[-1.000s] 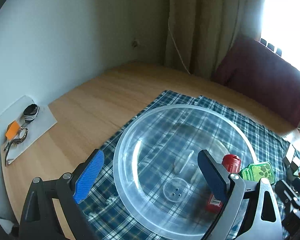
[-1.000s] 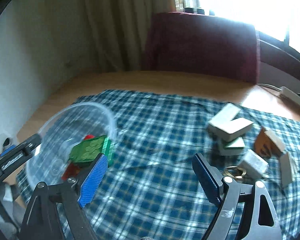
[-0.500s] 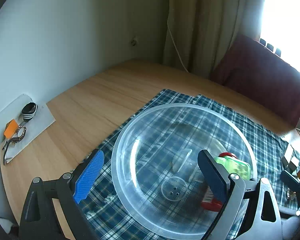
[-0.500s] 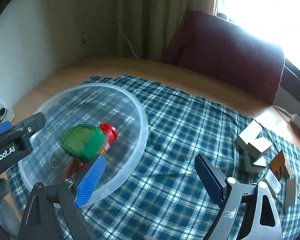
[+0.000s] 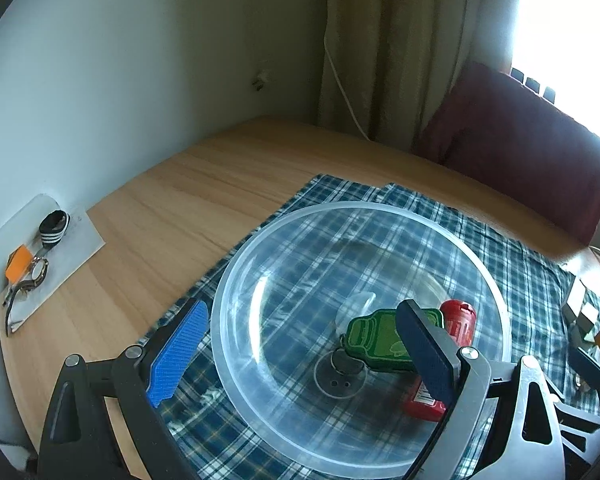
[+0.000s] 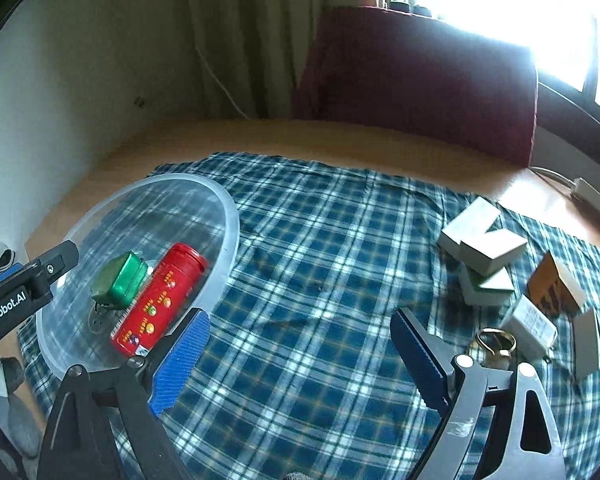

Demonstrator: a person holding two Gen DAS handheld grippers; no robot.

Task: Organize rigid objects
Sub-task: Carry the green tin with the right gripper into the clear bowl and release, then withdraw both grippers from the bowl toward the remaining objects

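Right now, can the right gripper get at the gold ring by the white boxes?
Probably yes. The right gripper is open and empty over the checked cloth, and the gold ring lies uncovered just beside its right finger. A white box sits very close, so approach space is tight.

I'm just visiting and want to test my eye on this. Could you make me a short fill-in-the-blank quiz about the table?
1. The red can lies inside the clear ____.
2. The item beside it in the bowl is coloured ____.
3. The cloth has a blue ____ pattern.
4. Both grippers are ____.

Answers: bowl; green; checked; open
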